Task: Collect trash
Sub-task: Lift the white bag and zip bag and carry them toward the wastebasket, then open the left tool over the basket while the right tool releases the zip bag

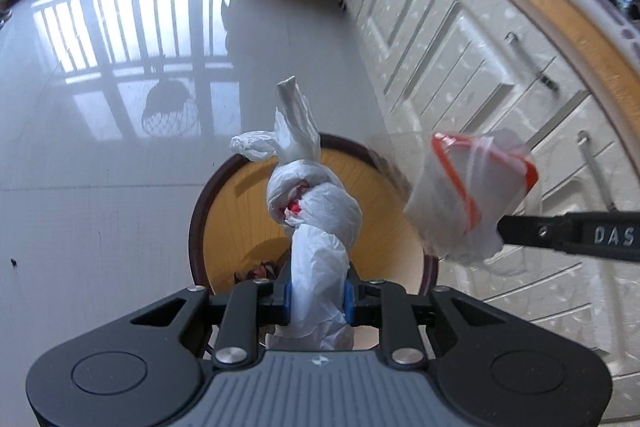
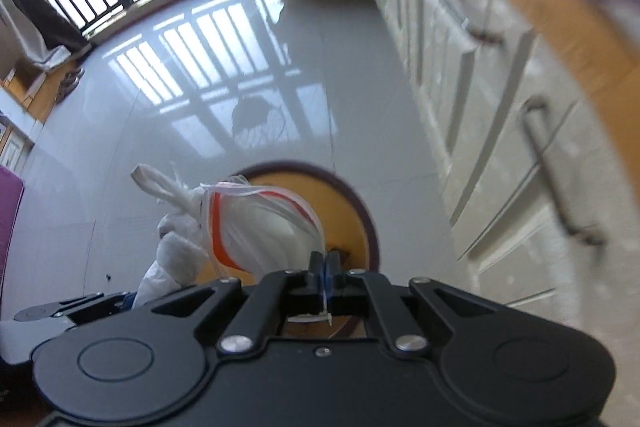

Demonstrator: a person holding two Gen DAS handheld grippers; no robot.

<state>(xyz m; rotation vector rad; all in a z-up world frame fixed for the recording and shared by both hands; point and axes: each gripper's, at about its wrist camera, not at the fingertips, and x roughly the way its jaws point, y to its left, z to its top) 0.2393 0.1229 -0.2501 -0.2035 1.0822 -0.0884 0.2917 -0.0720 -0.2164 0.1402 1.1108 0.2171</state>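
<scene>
Left wrist view: your left claw (image 1: pixel 318 301) clamps the knotted bag (image 1: pixel 316 211), right claw (image 2: pixel 325 273) pinches the zip bag (image 2: pixel 260 227), both poised above the bin (image 1: pixel 224 211) for dropping.

r gripper (image 2: pixel 325 261) low centre, clamped on clear zip bag (image 2: pixel 260 223) w/ orange strip; knotted white bag (image 2: pixel 176 251) left; round wood bin (image 2: pixel 344 211) behind; cabinets (image 2: pixel 500 115) right.

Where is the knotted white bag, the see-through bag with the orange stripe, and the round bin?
knotted white bag (image 1: pixel 316 203): left wrist view, on the knot in its middle.
see-through bag (image 1: pixel 468 187): left wrist view, on the clear plastic beside the orange stripe.
round bin (image 2: pixel 362 211): right wrist view, on its dark rim.
</scene>
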